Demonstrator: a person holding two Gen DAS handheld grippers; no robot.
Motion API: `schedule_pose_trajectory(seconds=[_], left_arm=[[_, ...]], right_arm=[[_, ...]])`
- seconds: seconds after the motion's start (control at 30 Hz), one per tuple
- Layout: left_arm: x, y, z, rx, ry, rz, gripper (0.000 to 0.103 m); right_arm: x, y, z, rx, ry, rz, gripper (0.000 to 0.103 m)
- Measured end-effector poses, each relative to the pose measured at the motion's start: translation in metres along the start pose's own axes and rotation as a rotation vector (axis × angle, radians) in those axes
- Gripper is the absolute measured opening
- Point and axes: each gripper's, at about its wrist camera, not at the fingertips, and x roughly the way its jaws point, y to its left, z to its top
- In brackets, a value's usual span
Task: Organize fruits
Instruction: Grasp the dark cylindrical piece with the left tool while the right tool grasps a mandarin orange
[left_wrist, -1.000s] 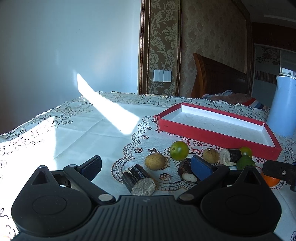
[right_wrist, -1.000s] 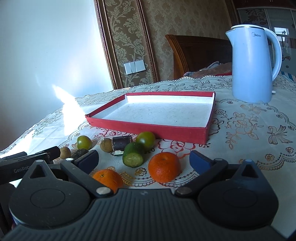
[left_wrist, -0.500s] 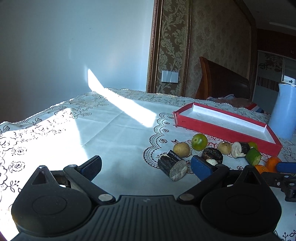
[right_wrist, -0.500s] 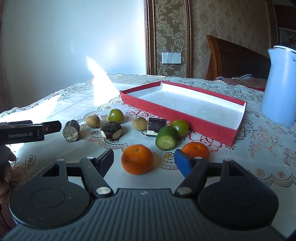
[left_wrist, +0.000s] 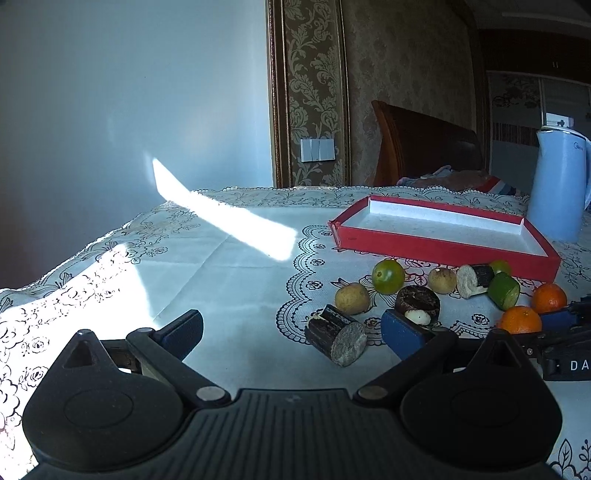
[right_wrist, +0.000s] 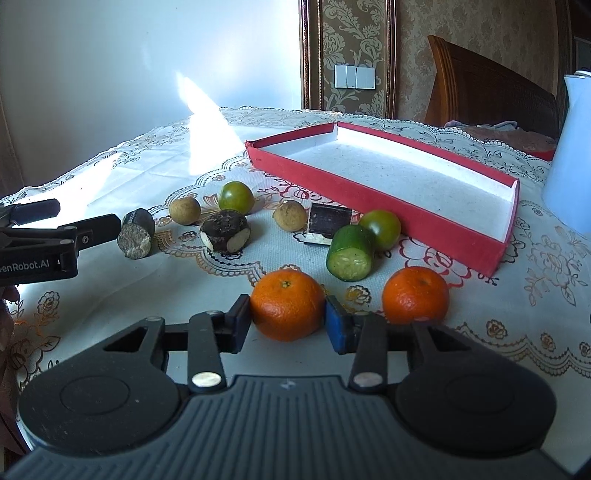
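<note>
Fruit lies on the tablecloth before a red tray (right_wrist: 373, 206) with a white floor. My right gripper (right_wrist: 288, 321) is closing, its pads against both sides of the near orange (right_wrist: 288, 302); the left wrist view shows that orange (left_wrist: 519, 319) too. A second orange (right_wrist: 415, 295) sits just to the right. Beyond are a cut cucumber piece (right_wrist: 349, 253), two green tomatoes (right_wrist: 380, 228) (right_wrist: 235, 196), two small tan fruits (right_wrist: 184, 210) (right_wrist: 290, 215) and dark cut pieces (right_wrist: 225, 236). My left gripper (left_wrist: 291, 328) stands open, a dark cut stub (left_wrist: 336, 339) just inside its right finger (left_wrist: 400, 332).
A pale blue kettle (left_wrist: 559, 184) stands at the right behind the tray. A wooden chair back (right_wrist: 491, 92) rises beyond the table's far edge. Sunlight streaks the left part of the lace tablecloth (left_wrist: 184, 258), which bears no objects. A person's hand shows at the right wrist view's left edge.
My right gripper's jaws have come together from wide open onto the near orange, and the hand has swung left. The left gripper has drifted sideways and stayed open.
</note>
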Motion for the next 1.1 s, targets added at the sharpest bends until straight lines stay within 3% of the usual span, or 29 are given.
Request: schedule_pose_trajectory(seconds=[0.33,0.5,0.7,0.83,1.0,1.1], left_arm=[[0.026,0.011,0.011,-0.023,0.08,-0.122,0.103],[0.034,0.004,0.014,0.069,0.111,-0.133,0.102],[0.037,-0.005,0.011,0.188,0.124,-0.18,0.083],[0.045,-0.005,0.01,0.181,0.162,-0.221,0.056],[0.051,-0.005,0.01,0.173,0.178,-0.246,0.053],[0.05,-0.008,0.009,0.189,0.18,-0.246,0.044]], right_arm=[[0.0,-0.01,-0.001,0.049,-0.007,0.028,0.04],[0.0,-0.015,-0.001,0.083,-0.013,0.053,0.04],[0.0,-0.018,-0.002,0.102,-0.017,0.066,0.04],[0.0,-0.018,-0.002,0.103,-0.018,0.066,0.04],[-0.001,-0.017,-0.002,0.102,-0.018,0.065,0.04],[-0.001,-0.017,-0.002,0.103,-0.021,0.059,0.04]])
